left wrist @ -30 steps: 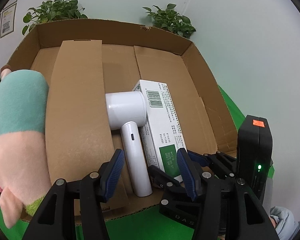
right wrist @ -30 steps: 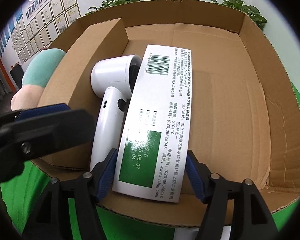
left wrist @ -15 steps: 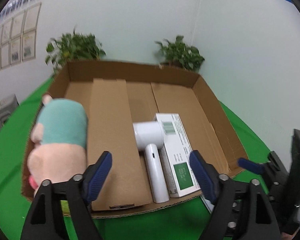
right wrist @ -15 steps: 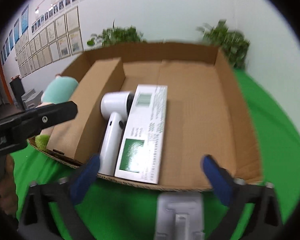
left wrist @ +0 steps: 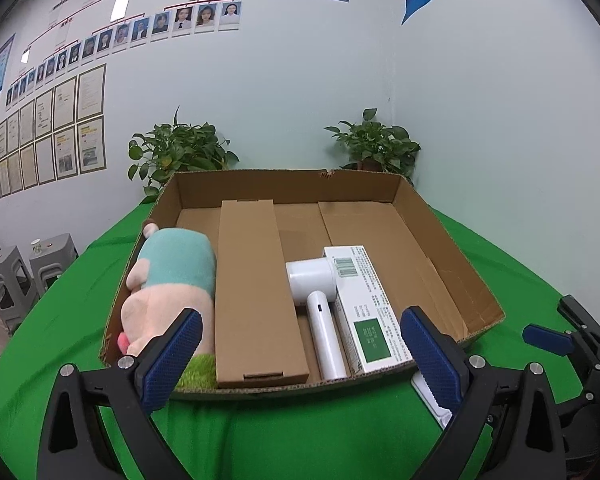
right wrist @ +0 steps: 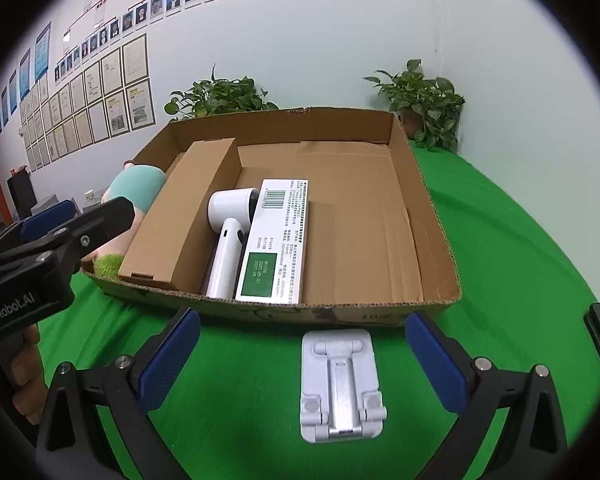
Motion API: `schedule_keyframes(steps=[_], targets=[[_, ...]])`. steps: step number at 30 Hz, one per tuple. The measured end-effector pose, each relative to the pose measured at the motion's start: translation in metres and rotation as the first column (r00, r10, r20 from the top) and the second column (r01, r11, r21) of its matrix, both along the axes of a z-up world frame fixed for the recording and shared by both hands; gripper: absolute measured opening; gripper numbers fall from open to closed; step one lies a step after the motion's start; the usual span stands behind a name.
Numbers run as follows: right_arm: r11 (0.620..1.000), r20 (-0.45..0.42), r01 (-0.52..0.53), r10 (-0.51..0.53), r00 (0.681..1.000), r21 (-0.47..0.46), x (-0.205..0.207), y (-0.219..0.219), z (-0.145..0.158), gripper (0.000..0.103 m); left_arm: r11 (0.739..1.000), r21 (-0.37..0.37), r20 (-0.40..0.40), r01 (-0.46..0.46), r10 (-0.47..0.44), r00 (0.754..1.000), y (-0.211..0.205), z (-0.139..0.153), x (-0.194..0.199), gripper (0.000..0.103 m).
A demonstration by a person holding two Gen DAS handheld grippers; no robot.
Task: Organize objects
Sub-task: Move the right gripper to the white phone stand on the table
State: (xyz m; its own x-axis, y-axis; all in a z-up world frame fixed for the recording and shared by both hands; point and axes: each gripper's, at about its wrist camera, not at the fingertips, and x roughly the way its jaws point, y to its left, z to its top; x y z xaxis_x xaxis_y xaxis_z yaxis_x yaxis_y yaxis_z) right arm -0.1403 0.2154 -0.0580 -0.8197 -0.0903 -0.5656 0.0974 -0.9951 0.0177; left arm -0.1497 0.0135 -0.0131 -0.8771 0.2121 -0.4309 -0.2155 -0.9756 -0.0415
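Left wrist view: the left gripper [left wrist: 300,356] has jaws still spreading, nothing between them. At centre frame, the cardboard tray [left wrist: 452,240] holds a plush toy [left wrist: 168,280], a brown carton [left wrist: 252,292], a white hair dryer [left wrist: 316,296] and a white box [left wrist: 364,312], packed side by side, probably to save room.

Right wrist view: the right gripper [right wrist: 300,364] is released and empty above a white phone stand [right wrist: 340,384] on the green tabletop [right wrist: 520,260], lower centre, likely next to go in.

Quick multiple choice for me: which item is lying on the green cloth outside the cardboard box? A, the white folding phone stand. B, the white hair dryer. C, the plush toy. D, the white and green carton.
A: the white folding phone stand lies on the green cloth in front of the cardboard box, while the plush toy, hair dryer and carton all rest inside it.
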Motion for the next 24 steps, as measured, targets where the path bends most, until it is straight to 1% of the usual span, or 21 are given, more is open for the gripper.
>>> schedule_keyframes(steps=[2,6,10,14,17,20,24], targets=[[1.000,-0.012,-0.001,0.001,1.000,0.006,0.004,-0.002,0.001,0.102,1.000,-0.001,0.001,-0.012,0.012,1.000,-0.001,-0.001,0.005,0.100],[1.000,-0.047,0.005,-0.006,0.999,-0.014,0.013,-0.003,0.008,0.102,0.999,0.002,-0.018,-0.052,0.052,0.998,-0.003,0.003,0.022,0.100],[1.000,-0.078,-0.001,0.001,0.997,0.005,0.019,-0.008,0.015,0.102,0.998,-0.024,-0.034,-0.064,0.064,0.997,-0.001,0.008,0.029,0.100],[1.000,-0.088,-0.005,0.007,0.996,0.023,0.020,-0.012,0.016,0.102,0.998,-0.002,-0.022,-0.064,0.064,0.998,-0.004,0.009,0.032,0.100],[1.000,-0.080,-0.006,0.008,0.997,0.018,0.018,-0.013,0.014,0.102,0.997,-0.013,-0.031,-0.078,0.077,0.997,-0.004,0.008,0.036,0.100],[1.000,-0.078,-0.005,0.007,0.997,0.027,0.017,-0.014,0.012,0.102,0.996,-0.022,-0.023,-0.081,0.081,0.996,-0.002,0.006,0.036,0.099],[1.000,-0.074,-0.005,0.007,0.997,0.031,0.015,-0.015,0.010,0.102,0.996,0.005,-0.007,-0.093,0.093,0.996,-0.006,0.003,0.034,0.091]])
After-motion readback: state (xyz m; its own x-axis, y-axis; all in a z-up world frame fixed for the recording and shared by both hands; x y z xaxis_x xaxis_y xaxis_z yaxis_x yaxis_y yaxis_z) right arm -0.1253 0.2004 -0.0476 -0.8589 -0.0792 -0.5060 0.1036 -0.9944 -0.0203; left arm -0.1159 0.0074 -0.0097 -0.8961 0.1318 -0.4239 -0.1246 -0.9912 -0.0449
